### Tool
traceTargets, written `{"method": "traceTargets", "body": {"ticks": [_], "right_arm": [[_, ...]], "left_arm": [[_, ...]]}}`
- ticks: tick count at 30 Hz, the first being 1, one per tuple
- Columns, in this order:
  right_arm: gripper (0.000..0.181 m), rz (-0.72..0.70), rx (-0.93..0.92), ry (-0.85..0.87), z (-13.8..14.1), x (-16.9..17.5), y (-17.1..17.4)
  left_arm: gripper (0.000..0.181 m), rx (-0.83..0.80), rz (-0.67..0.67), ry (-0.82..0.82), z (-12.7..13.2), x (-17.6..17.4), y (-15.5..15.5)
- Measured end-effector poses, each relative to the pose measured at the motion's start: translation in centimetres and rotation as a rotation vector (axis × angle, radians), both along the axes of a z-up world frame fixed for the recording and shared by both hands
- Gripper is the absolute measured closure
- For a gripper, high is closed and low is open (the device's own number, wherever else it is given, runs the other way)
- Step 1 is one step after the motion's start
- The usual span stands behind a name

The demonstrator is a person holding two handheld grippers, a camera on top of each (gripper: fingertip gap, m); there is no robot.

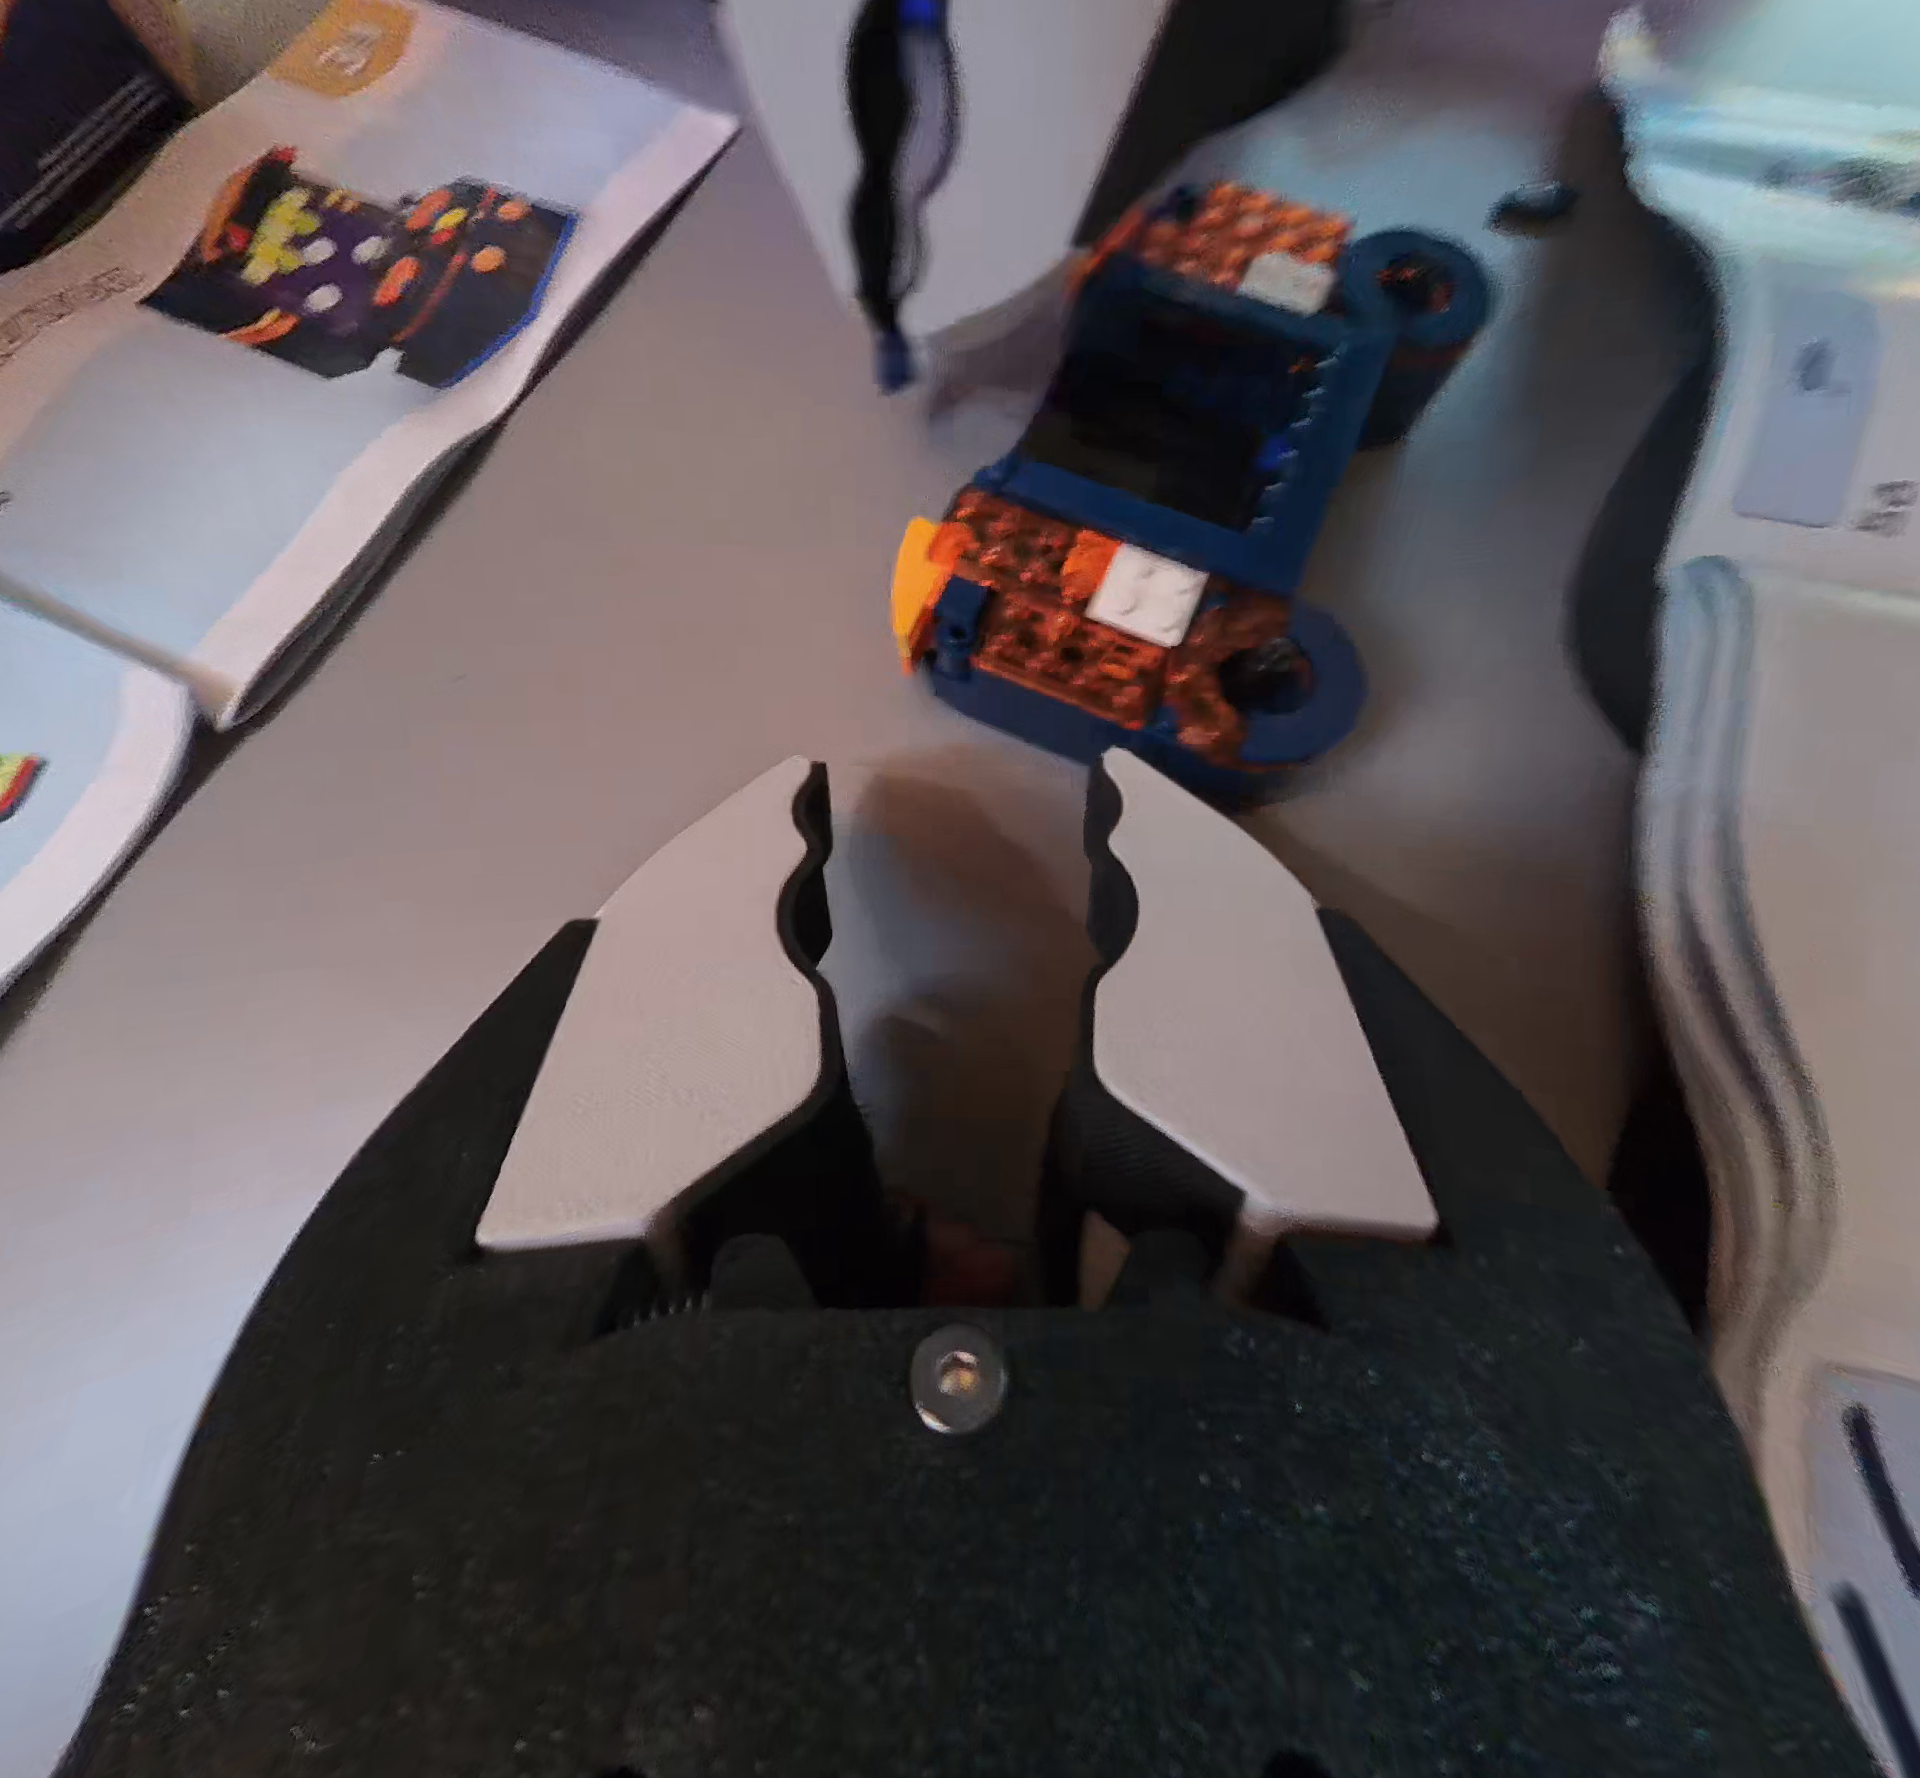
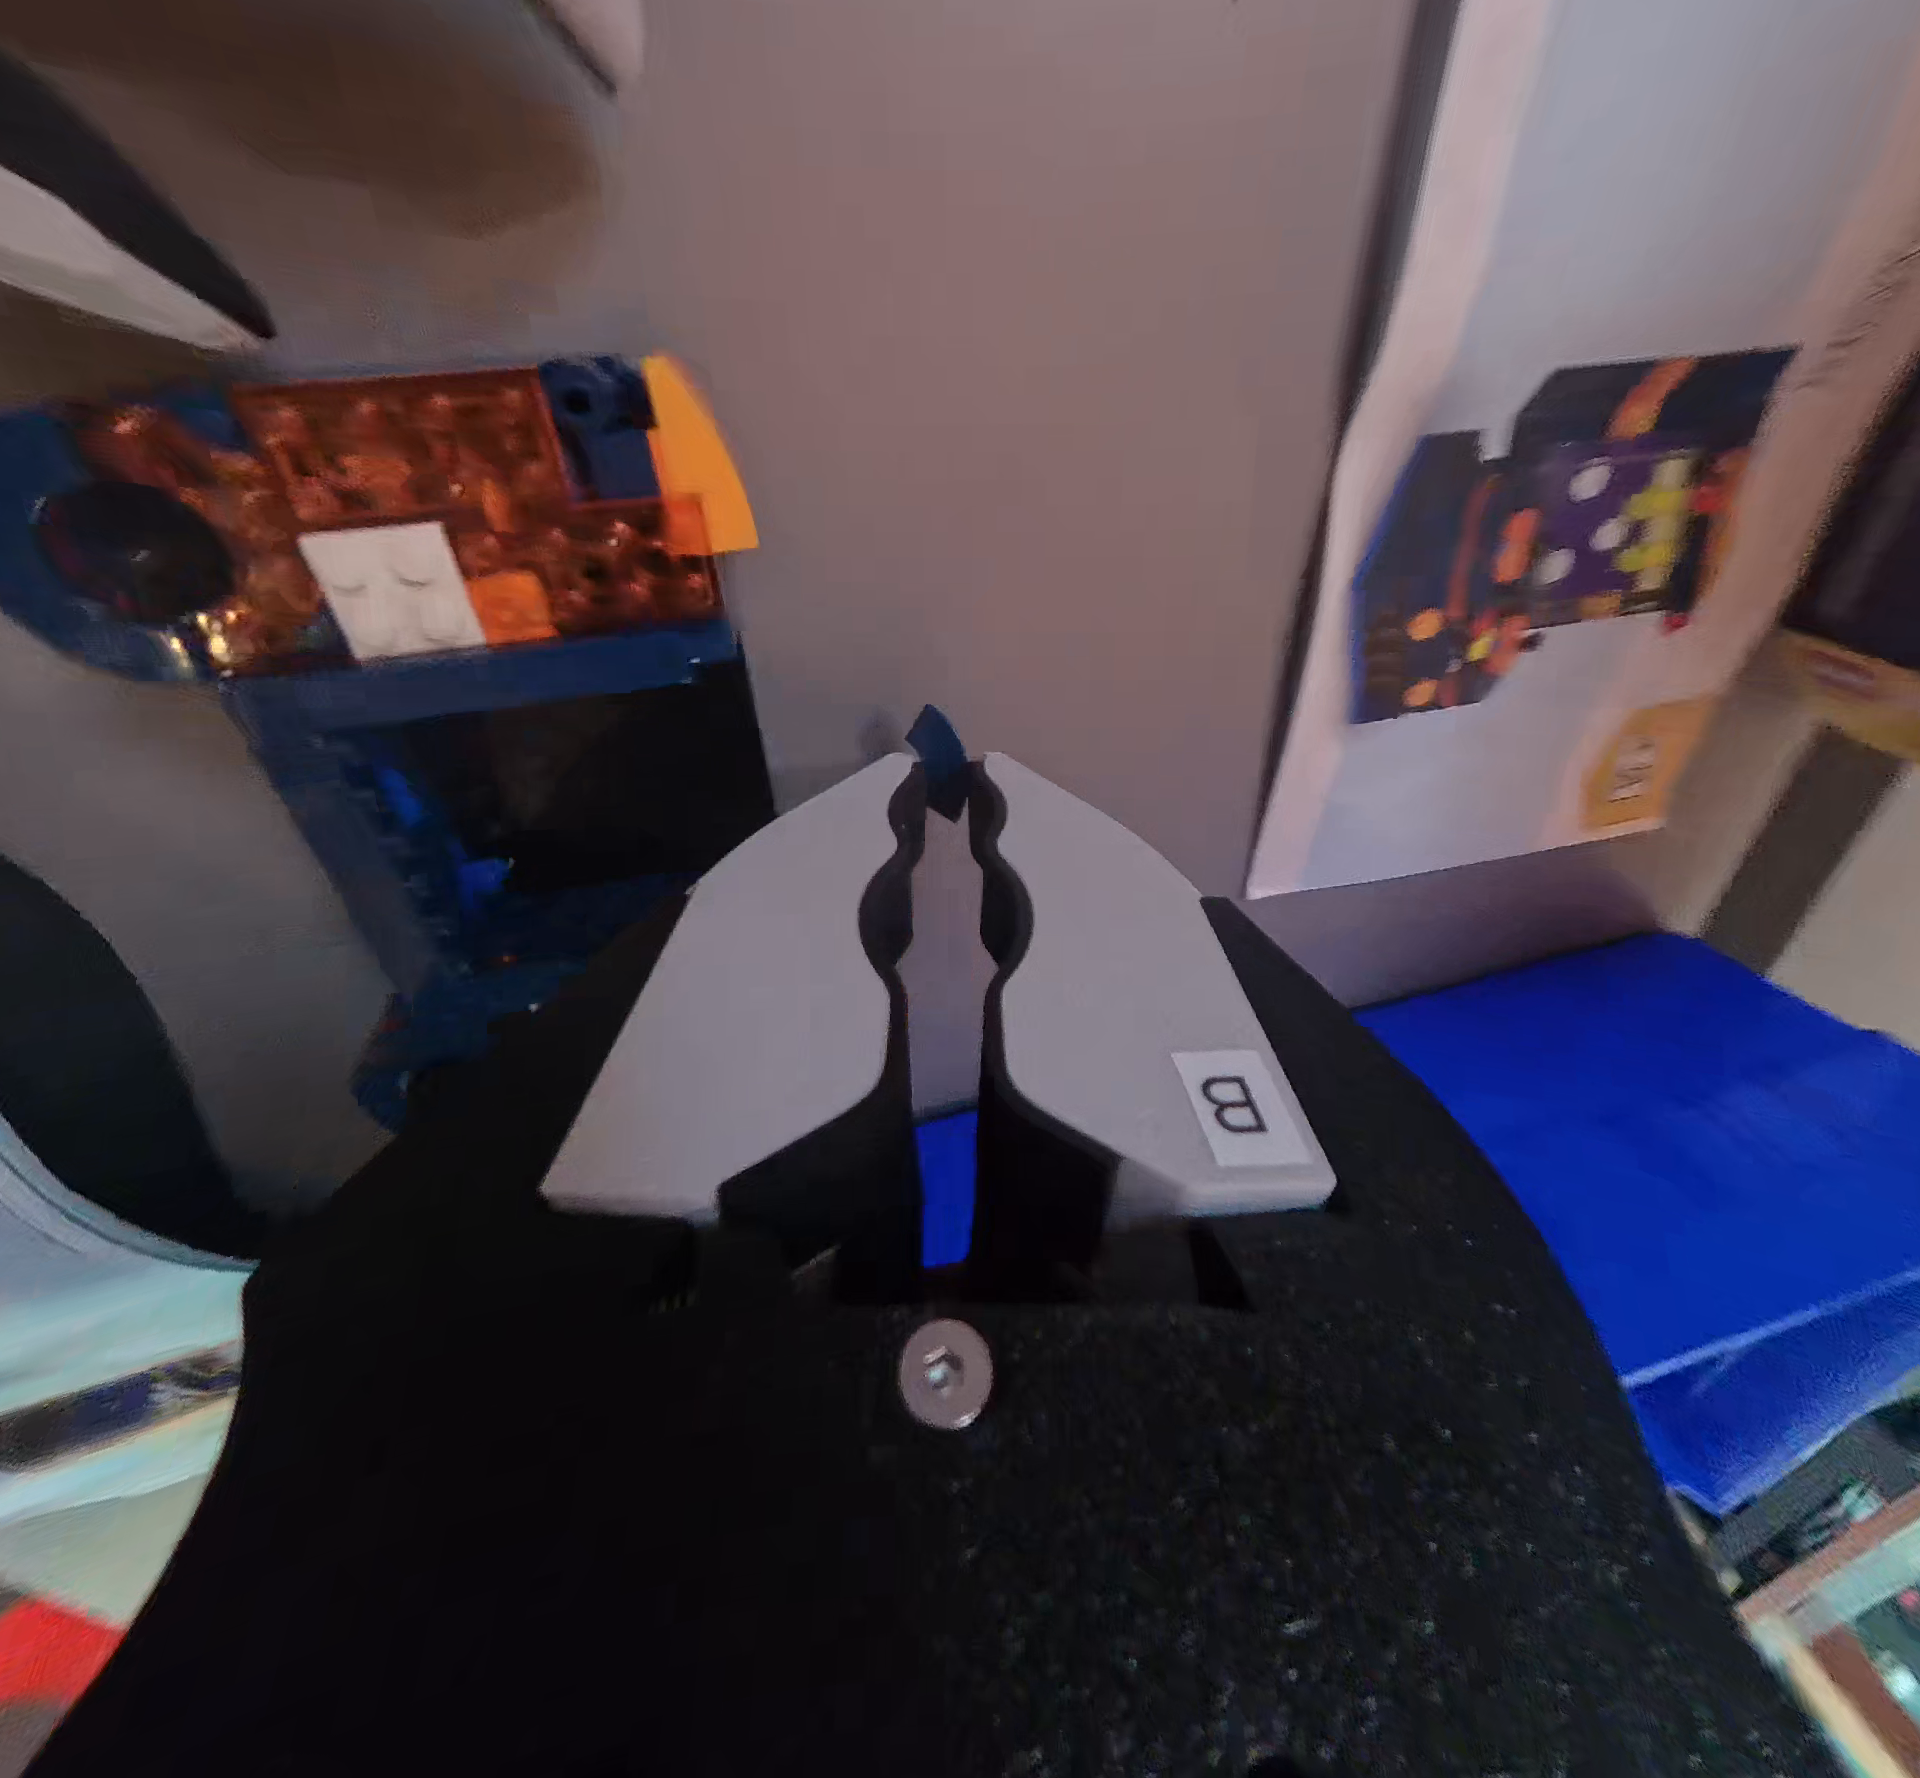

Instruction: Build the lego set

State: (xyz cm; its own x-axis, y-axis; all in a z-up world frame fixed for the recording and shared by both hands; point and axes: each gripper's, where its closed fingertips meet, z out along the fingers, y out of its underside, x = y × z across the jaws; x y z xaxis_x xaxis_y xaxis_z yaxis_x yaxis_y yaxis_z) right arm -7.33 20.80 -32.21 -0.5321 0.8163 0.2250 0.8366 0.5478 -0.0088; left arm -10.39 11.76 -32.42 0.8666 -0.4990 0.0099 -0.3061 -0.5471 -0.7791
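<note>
Instruction booklet (image 1: 343, 294) beside lego model (image 1: 1153, 502)

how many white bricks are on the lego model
2: one white brick on the model's near orange end, beside the yellow wedge end; another on the far orange end. Others may be hidden.

A hobby or office-style work desk was suggested: a plain grey tabletop (image 1: 623, 585) was seen across the frame's centre, an open instruction booklet (image 1: 343, 357) was laid at the upper left, and clear plastic bags (image 1: 1787, 793) were piled along the right edge.
</note>
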Motion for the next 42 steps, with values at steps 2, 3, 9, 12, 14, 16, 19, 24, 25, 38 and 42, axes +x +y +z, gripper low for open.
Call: {"method": "traceTargets", "body": {"ticks": [2,3,9,12,14,16,19,24,25,38,42], "right_arm": [[0.174,0.138,-0.055,0.100,1.5,-0.7,-1.5],[0.174,0.259,-0.125,0.154,2.4,-0.9,-3.3],[0.174,0.423,-0.385,0.199,3.0,0.3,-9.8],[0.174,0.280,-0.449,0.202,2.2,0.4,-10.7],[0.174,0.228,-0.490,0.223,2.2,0.2,-10.8],[0.174,0.227,-0.496,0.212,2.0,0.3,-10.5],[0.174,0.256,-0.502,0.180,1.7,0.4,-10.5],[0.174,0.329,-0.538,0.114,1.4,0.5,-10.7],[0.174,0.337,-0.542,0.103,1.4,0.5,-10.7],[0.173,0.334,-0.633,-0.001,1.3,0.7,-10.9],[0.173,0.316,-0.646,0.005,1.3,0.5,-10.9]], "left_arm": [[0.136,-0.018,-0.095,-0.044,0.5,1.2,-0.9],[0.139,-0.027,-0.142,-0.045,0.7,1.6,-1.4],[0.160,-0.024,-0.277,-0.143,1.6,3.2,-2.8],[0.159,-0.037,-0.316,-0.176,1.5,3.7,-3.2],[0.156,-0.045,-0.323,-0.160,1.2,3.9,-3.3],[0.153,-0.047,-0.327,-0.151,1.0,4.2,-3.3],[0.157,-0.036,-0.333,-0.127,0.9,4.5,-3.2],[0.157,-0.020,-0.324,-0.110,1.0,4.5,-3.0],[0.157,-0.019,-0.322,-0.110,1.1,4.4,-3.0],[0.160,0.000,-0.333,-0.105,1.1,4.6,-3.0],[0.160,-0.004,-0.333,-0.103,1.0,4.6,-3.0]]}}
